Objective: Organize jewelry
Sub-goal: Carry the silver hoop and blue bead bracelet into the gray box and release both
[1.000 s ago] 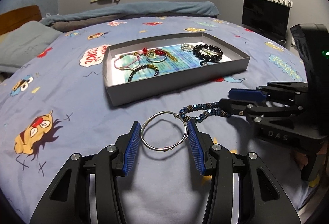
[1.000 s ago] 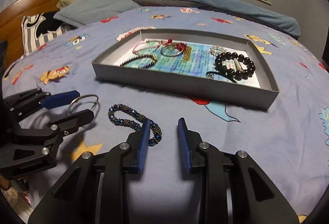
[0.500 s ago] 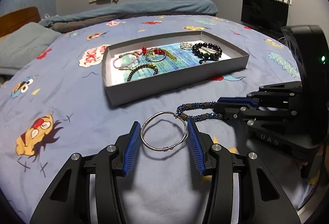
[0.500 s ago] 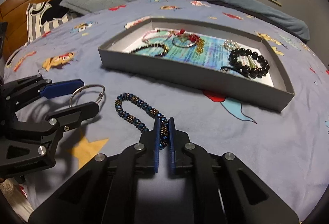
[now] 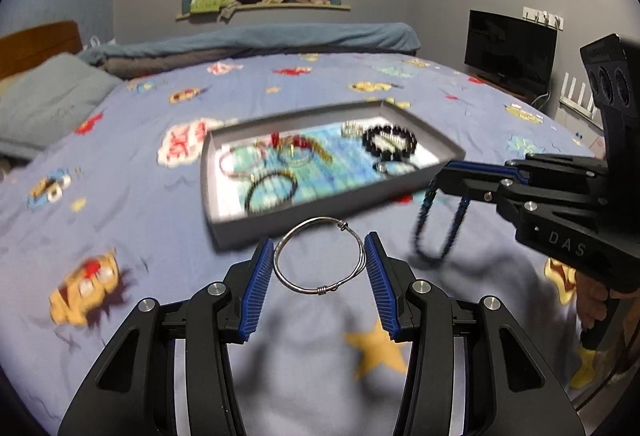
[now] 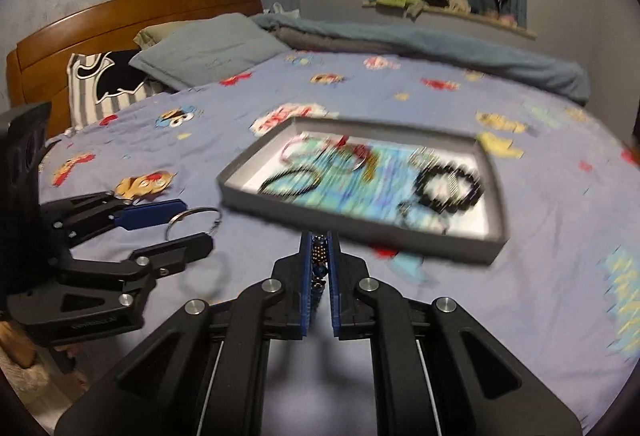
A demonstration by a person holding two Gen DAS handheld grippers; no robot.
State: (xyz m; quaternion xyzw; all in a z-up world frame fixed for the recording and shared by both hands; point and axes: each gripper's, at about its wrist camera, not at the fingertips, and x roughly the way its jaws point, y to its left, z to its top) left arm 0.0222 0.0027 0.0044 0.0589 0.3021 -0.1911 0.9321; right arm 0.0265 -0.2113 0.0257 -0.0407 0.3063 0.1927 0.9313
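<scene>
My left gripper (image 5: 319, 253) is shut on a silver wire bangle (image 5: 320, 255), held between its blue pads above the bedspread; it also shows in the right wrist view (image 6: 195, 223). My right gripper (image 6: 319, 264) is shut on a blue beaded bracelet (image 6: 319, 262), which hangs in a loop below its fingers in the left wrist view (image 5: 440, 232). A grey tray (image 5: 320, 210) ahead of both holds several bracelets, among them a black bead bracelet (image 5: 389, 141); the tray also shows in the right wrist view (image 6: 360, 224).
The blue cartoon-print bedspread (image 5: 140, 140) lies all around the tray. A pillow (image 6: 208, 48) and wooden headboard (image 6: 132, 16) are at the far left, a rolled blanket (image 5: 248, 40) at the back, a black TV (image 5: 510, 48) at the right.
Both grippers have risen off the bed with their pieces. The blue bracelet, flat on the bedspread before, now hangs from my right gripper. The bangle is lifted toward the tray's near edge.
</scene>
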